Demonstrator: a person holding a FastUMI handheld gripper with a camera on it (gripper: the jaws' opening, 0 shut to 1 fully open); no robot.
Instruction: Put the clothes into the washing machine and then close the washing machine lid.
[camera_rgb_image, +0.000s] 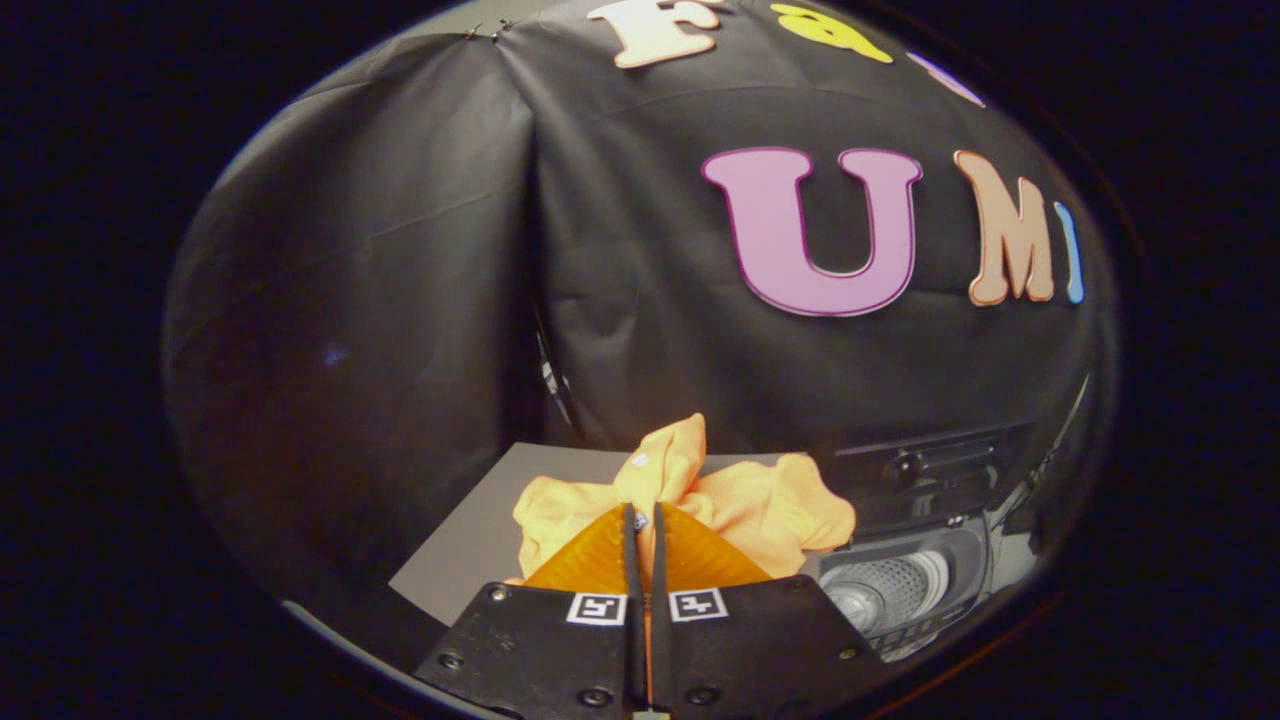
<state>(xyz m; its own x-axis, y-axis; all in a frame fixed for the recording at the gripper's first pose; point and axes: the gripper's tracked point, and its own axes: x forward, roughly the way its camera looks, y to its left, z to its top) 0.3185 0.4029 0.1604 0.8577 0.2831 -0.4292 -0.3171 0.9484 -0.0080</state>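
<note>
The gripper (645, 520) has its fingers (595, 555) squeezed almost together, pinching a fold of the orange cloth (740, 505). The cloth bunches up just past the fingers, above the grey worktop (470, 550). The washing machine (890, 590) sits to the right with its lid (935, 470) up.

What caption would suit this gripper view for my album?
Gripper jaws shut on orange clothes, lifted above the grey table, with the open washing machine beside them.
</note>
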